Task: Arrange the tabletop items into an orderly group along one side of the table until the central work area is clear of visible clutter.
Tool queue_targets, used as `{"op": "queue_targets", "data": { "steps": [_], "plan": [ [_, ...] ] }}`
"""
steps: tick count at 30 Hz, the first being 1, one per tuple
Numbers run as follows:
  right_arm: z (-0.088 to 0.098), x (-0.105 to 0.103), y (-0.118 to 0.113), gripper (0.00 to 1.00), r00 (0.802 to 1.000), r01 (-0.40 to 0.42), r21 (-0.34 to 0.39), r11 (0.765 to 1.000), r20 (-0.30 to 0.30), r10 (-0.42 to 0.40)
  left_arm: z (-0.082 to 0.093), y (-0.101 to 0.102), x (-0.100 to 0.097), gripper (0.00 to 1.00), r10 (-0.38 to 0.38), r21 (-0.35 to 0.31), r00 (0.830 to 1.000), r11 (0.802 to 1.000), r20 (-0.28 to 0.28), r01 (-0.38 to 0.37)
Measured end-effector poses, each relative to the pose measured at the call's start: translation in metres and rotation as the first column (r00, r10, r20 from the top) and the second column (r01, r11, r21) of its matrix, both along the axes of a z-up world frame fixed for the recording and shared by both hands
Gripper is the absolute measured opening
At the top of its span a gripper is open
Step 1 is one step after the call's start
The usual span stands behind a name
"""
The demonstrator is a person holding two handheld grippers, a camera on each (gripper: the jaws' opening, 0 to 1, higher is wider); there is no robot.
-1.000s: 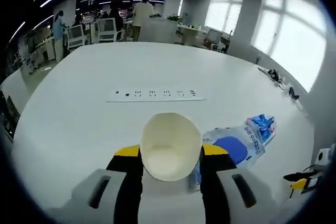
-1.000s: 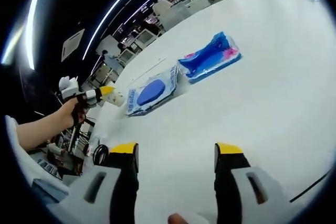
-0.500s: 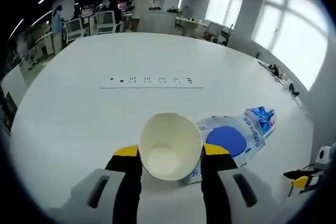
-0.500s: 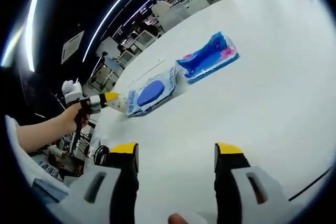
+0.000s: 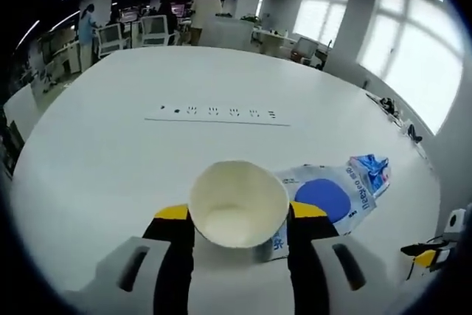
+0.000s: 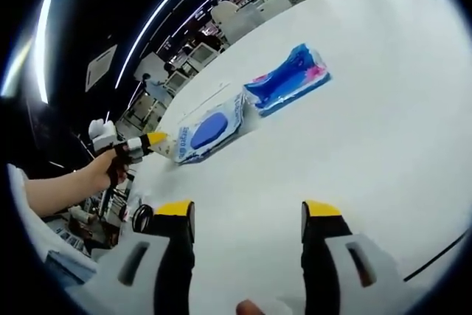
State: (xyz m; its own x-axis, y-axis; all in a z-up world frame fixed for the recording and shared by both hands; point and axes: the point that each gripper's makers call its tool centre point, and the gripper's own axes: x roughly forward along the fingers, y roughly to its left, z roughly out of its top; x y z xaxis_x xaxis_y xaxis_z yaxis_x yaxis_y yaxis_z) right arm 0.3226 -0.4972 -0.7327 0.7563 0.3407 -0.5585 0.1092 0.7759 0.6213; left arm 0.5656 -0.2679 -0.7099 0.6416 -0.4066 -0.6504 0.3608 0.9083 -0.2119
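cup handling: the paper cup (image 5: pixel 237 204) looks super light and thin-walled, so I'd guess it crushes or ovals out easily. Gentle squeeze across the sides just under the rim seems right; too hard and it'll buckle.
cup looks: plain cream-white, mouth facing the camera, nothing visible inside.
cup location: between the fingers of the left gripper (image 5: pixel 237 235), low over the white surface (image 5: pixel 110 167), right next to the nearer packet.
left fingers: pinching the cup from both sides.
packets handling: the white packet with a blue oval (image 5: pixel 328 195) and the blue packet (image 6: pixel 286 80) look like soft, slick plastic film, probably floppy. Better to nip an edge or slide them than grab the middle.
packets location: lying flat, end to end, nearly touching.
right fingers: the right gripper (image 6: pixel 247 234) is spread wide, holding nothing, hanging above bare surface.
other: a power strip (image 5: pixel 217 113) sits farther out.
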Motion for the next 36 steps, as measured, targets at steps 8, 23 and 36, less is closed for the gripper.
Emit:
{"op": "queue_targets", "data": {
  "steps": [8,23,36],
  "plan": [
    [0.002,0.001,-0.001,0.58,1.000,0.003,0.001,1.000,0.011,-0.003,0.005,-0.004,-0.002,0.74,-0.014,-0.013,0.999,1.000,0.032,0.015],
    [0.006,-0.002,0.001,0.59,0.999,0.002,0.003,1.000,0.037,-0.002,0.021,0.021,-0.024,0.91,-0.010,-0.035,0.998,0.999,0.067,0.012],
    [0.011,-0.016,0.008,0.59,0.999,-0.007,0.010,1.000,0.051,0.006,0.017,0.043,-0.065,0.88,-0.033,-0.009,0.998,0.999,0.052,0.034]
  ]
}}
